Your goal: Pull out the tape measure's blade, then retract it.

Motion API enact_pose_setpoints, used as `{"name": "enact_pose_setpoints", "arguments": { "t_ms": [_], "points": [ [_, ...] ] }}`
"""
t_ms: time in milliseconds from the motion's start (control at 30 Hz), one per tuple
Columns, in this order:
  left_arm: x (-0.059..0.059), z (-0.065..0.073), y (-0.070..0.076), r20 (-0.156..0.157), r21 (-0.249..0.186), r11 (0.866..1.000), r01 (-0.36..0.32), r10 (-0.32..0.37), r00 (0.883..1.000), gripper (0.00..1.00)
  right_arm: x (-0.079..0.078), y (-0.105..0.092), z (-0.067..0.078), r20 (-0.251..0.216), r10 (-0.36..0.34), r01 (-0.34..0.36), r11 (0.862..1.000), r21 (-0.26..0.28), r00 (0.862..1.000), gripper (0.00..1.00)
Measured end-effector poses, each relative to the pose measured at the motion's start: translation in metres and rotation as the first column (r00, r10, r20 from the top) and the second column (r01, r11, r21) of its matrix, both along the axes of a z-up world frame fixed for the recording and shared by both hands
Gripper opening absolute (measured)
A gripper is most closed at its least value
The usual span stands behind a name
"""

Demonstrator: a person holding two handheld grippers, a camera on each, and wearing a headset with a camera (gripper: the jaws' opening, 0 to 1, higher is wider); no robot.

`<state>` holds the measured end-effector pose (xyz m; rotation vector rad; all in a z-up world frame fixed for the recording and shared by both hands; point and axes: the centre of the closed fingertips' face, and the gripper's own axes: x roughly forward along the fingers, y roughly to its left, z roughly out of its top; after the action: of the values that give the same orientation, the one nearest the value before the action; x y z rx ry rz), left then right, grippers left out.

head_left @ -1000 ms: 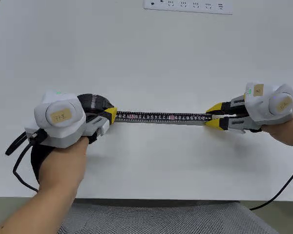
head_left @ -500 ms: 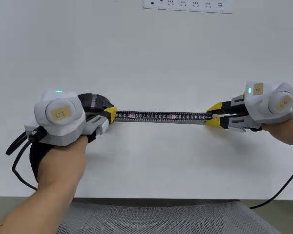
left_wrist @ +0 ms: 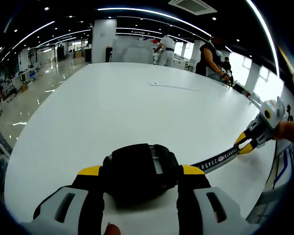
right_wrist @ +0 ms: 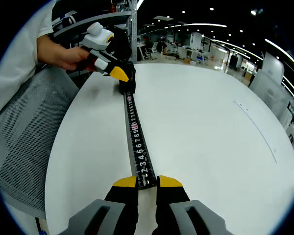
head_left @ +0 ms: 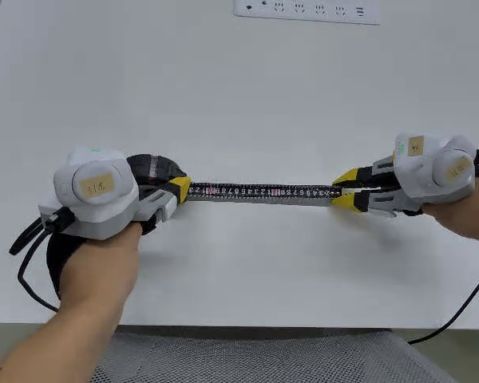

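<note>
1. The left claw (head_left: 178, 189) is clamping the case (left_wrist: 137, 171) at the left side of the tabletop (head_left: 247, 96).
2. The right claw (right_wrist: 147, 182) is pinching the tip of the blade (right_wrist: 137, 142), which is drawn out between them.
3. The person is probably needing slow, straight travel along the blade line, without twisting.

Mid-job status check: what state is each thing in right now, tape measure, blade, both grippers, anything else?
Tape measure case: upright on the table, clamped between the left jaws.
Blade: pulled out, straight, numbers facing up, spanning from case to right gripper.
Left gripper: shut on the tape measure case.
Right gripper: shut on the blade at its end.
Power strip: flat at the table's far edge, visible sockets unplugged.
</note>
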<state>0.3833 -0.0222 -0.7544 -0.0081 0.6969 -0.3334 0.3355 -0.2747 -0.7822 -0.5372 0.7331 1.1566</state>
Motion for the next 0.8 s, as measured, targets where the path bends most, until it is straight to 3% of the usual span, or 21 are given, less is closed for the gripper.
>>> {"name": "enact_pose_setpoints", "arguments": {
  "t_ms": [800],
  "points": [
    [0.003,0.001,0.002,-0.009,-0.039,0.999,-0.016,0.016,1.000,0.55,0.008,0.039,0.002,-0.013,0.021,-0.021,0.998,0.058,1.000,0.09]
  ]
}}
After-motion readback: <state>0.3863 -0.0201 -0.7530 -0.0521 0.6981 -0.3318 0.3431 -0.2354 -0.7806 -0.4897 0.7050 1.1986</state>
